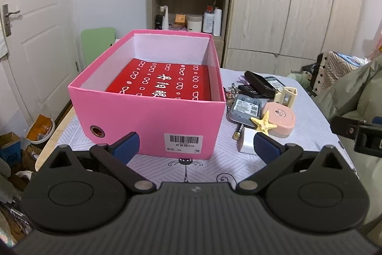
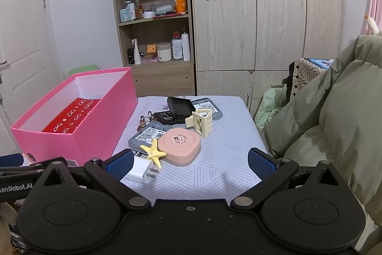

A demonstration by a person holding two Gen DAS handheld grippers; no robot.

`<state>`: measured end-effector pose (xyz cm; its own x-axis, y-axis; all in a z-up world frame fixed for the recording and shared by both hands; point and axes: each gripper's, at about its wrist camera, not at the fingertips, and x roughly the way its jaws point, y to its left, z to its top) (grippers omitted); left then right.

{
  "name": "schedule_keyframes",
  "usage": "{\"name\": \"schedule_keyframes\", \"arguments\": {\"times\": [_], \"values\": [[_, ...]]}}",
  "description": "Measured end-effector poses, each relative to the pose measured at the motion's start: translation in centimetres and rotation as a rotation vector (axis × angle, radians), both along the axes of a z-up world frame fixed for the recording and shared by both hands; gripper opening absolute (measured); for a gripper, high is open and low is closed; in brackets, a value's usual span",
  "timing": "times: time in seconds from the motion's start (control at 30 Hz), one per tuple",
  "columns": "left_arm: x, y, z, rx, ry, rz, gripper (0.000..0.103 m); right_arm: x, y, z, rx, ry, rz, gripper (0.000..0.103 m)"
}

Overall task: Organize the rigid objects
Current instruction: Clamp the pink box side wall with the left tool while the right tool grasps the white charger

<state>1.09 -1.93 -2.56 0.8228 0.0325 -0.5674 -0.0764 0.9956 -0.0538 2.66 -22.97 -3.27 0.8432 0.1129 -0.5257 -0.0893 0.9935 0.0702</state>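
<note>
We start at the table's left edge, where the open pink shoebox (image 1: pixel 148 116) sits with a red patterned flat box (image 1: pixel 162 83) lying on its floor. Our left gripper (image 1: pixel 195 147) hovers low at the near edge, fingers spread wide, nothing between them, facing the barcode end of the shoebox. Moving right, the clutter sits just beside the shoebox: a white charger plug (image 2: pixel 140 171) nearest us, a yellow starfish (image 2: pixel 154 152) resting against a pink rounded case (image 2: pixel 182 145), grey labelled power banks (image 2: pixel 146 135) under them, a cream hair claw (image 2: pixel 201 123) upright behind, and black battery packs (image 2: pixel 180 106) toward the far edge. Our right gripper (image 2: pixel 188 165) hangs over the near edge, fingers spread, empty. An olive padded jacket (image 2: pixel 334 111) bulks off the table's right side.
</note>
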Motion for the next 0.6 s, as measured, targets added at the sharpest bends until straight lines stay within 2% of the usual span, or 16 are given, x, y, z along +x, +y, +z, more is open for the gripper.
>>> {"name": "schedule_keyframes", "arguments": {"times": [0.1, 0.2, 0.33, 0.47, 0.6], "values": [[0.1, 0.2, 0.7, -0.011, 0.041, -0.076, 0.103, 0.0, -0.1, -0.1, 0.013, 0.005, 0.022, 0.103], [-0.2, 0.7, 2.0, -0.005, 0.037, -0.116, 0.103, -0.1, -0.6, -0.2, 0.062, -0.010, 0.086, 0.103], [0.0, 1.7, 3.5, 0.031, 0.055, -0.168, 0.103, -0.5, -1.3, -0.3, 0.123, -0.116, 0.222, 0.103], [1.4, 2.7, 4.5, 0.114, 0.097, -0.212, 0.103, 0.1, -1.0, 0.0, 0.098, -0.159, 0.271, 0.103], [3.1, 4.4, 5.7, 0.193, 0.131, -0.236, 0.103, 1.1, -0.4, 0.3, 0.068, -0.148, 0.305, 0.103]]}}
